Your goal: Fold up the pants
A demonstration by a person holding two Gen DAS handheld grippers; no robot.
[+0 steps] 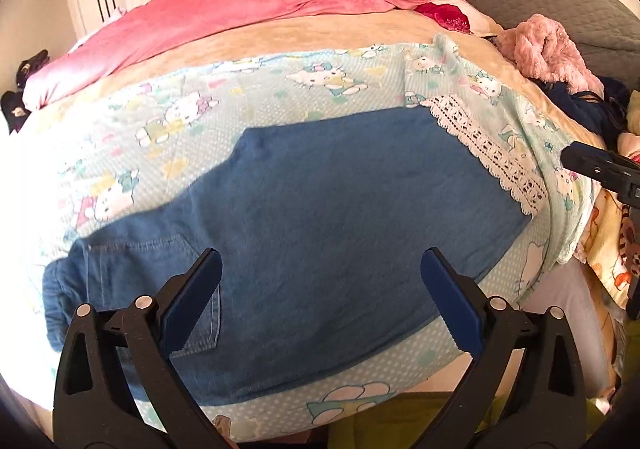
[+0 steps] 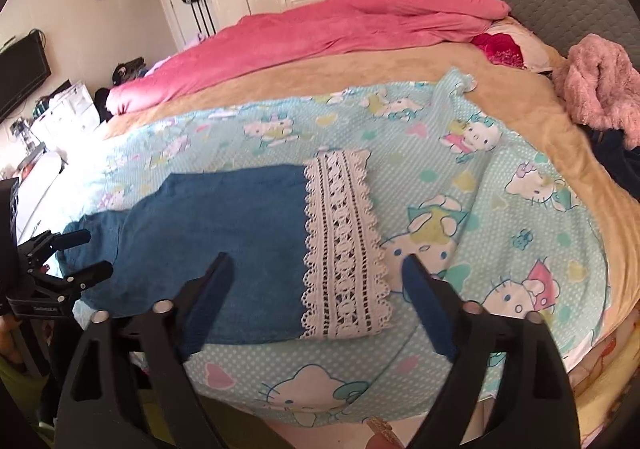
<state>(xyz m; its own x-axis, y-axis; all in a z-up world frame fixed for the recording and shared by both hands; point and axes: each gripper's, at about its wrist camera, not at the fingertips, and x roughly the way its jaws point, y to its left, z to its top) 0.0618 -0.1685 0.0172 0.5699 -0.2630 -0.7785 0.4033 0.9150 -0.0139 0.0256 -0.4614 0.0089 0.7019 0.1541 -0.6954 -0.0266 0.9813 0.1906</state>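
Blue pants laid flat on the bed, both grippers wide open above them.

The pants (image 1: 320, 217) lie spread on a cartoon-print sheet (image 1: 192, 105) covering the bed (image 2: 400, 69), waistband toward 9 o'clock and white lace hem (image 2: 344, 245) toward 3 o'clock in the left wrist view. The left gripper (image 1: 320, 277) hovers over the pocket end with its jaws far apart, holding nothing. The right gripper (image 2: 320, 285) hangs over the lace hem, jaws equally wide and empty. A pink blanket (image 1: 240, 9) lies at 12 o'clock, a fluffy pink garment (image 2: 600, 93) at 2 o'clock.
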